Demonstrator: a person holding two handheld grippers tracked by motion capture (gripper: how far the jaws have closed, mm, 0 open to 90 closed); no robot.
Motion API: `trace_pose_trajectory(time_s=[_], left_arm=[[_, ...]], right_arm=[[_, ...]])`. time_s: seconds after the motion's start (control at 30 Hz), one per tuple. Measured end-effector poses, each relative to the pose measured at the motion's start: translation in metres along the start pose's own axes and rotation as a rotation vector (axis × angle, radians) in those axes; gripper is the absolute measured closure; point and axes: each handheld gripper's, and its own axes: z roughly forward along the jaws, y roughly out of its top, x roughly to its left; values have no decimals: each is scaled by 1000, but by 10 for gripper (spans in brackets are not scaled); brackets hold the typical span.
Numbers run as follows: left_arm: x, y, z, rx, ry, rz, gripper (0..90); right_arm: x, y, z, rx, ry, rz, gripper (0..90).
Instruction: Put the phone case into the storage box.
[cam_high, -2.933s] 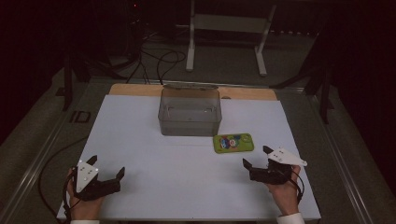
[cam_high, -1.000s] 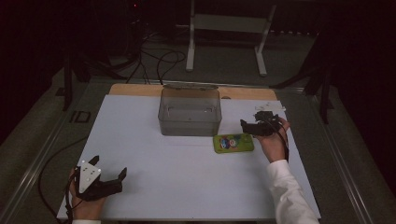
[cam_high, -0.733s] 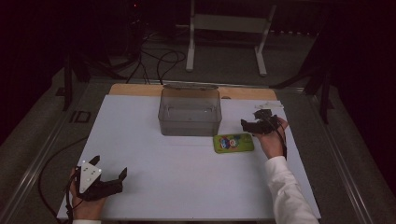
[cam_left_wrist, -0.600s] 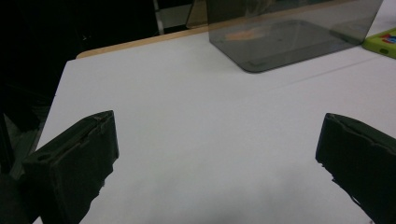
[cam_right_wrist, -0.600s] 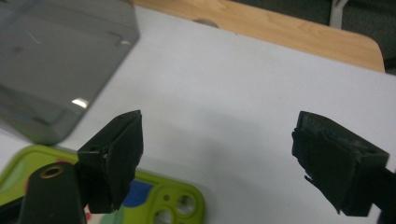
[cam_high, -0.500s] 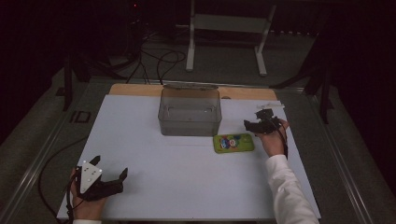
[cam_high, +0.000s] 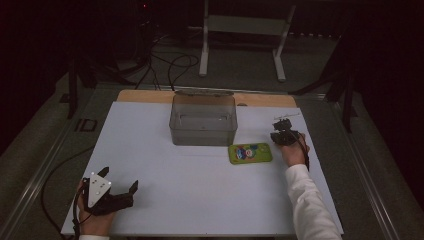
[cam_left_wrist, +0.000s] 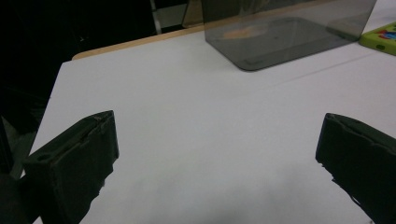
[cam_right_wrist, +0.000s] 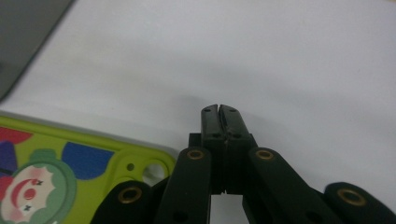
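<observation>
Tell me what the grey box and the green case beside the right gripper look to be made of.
Grey box: apparently smoke-tinted clear plastic, glossy; the table shows through its walls in the left gripper view. Green case: looks like soft matte plastic or silicone, lime green with a printed cartoon and rounded moulded holes at one corner; which of the two is unclear.

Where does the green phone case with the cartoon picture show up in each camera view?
High view: the green phone case lies right of centre, in front of the grey bin.
Left gripper view: top right corner, beside the bin.
Right gripper view: bottom left.
Shared landmark: the grey bin, top left corner there.
</observation>
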Motion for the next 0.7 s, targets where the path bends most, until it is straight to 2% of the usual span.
trace_pose_trajectory(time_s=[0.2, 0.27, 0.53, 0.63, 0.7], left_arm=[[0, 0, 0, -1, -1, 0, 0], [0, 0, 0, 0, -2, 2, 0], [-1, 0, 0, -1, -3, 4, 0], [-1, 0, 0, 1, -4, 5, 0], [-2, 0, 0, 0, -5, 7, 0]], right_arm=[[-1, -3, 6, 47, -8, 4, 900], [0, -4, 8, 66, -10, -11, 900], [10, -7, 16, 92, 14, -36, 900], [17, -8, 14, 87, 77, -16, 900], [26, -10, 13, 84, 90, -28, 900]])
